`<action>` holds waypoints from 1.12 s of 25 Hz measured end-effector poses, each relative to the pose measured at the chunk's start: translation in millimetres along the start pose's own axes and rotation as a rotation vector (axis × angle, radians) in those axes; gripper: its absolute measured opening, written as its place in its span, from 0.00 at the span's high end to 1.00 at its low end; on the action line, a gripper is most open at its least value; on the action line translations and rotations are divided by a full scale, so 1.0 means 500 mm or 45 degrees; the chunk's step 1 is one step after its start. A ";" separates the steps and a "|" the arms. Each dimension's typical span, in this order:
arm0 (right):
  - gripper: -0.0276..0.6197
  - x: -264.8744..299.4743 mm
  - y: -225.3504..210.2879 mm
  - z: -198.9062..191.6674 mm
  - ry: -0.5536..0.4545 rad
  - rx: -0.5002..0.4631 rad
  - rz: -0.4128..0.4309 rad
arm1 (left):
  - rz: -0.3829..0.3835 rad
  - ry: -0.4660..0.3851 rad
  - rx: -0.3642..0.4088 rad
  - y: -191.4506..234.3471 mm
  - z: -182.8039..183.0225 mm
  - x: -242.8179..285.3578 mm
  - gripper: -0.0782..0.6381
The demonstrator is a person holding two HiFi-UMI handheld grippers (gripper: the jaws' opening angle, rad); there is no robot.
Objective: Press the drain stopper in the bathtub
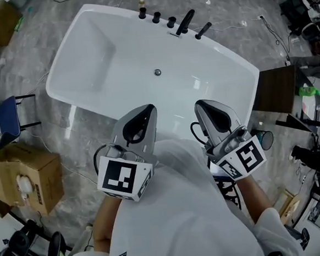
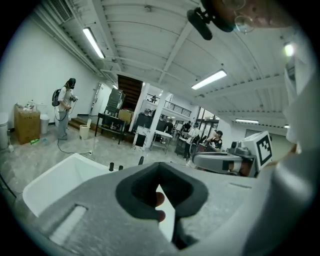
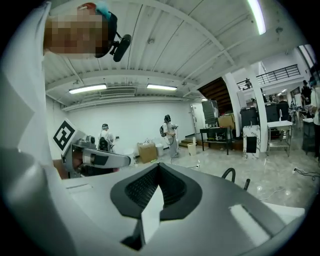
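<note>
- Bathtub (image 1: pixel 95 44): white, upper centre of the head view.
- Drain stopper (image 1: pixel 157 72): on the tub floor, seen in the head view only.
- Left gripper (image 1: pixel 147 107), right gripper (image 1: pixel 201 102): lower centre. Their own views show both clenched and empty.

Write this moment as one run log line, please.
stage: before press | left gripper: shut, empty | right gripper: shut, empty | drain stopper: untouched, mid-floor of bathtub, ahead of both

One bathtub (image 1: pixel 122 55), one drain stopper (image 1: pixel 157 72), five black tap fittings (image 1: pixel 171 21) — two tongs: left tongs (image 1: pixel 146 108), right tongs (image 1: pixel 203 103).
</note>
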State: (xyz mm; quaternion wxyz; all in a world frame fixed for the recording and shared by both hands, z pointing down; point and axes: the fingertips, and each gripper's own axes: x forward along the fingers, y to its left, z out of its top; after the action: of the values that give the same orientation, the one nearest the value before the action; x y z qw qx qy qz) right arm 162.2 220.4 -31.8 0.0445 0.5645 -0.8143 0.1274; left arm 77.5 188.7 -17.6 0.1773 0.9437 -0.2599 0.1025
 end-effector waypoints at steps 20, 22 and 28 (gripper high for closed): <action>0.97 -0.010 0.216 -0.049 -0.030 -0.142 0.036 | 0.053 0.009 0.017 -0.043 -0.049 -0.031 0.89; 0.97 -0.007 0.208 -0.046 -0.046 -0.123 0.014 | 0.075 -0.012 0.016 -0.032 -0.047 -0.041 0.89; 0.97 0.028 0.193 -0.034 -0.074 -0.061 -0.032 | 0.089 -0.021 0.020 0.006 -0.045 -0.055 0.89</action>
State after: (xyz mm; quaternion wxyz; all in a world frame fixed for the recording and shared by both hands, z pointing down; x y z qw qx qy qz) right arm 66.1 244.0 -27.6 0.0359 0.5770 -0.8109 0.0907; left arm 50.3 207.5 -3.8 0.1642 0.9361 -0.2935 0.1027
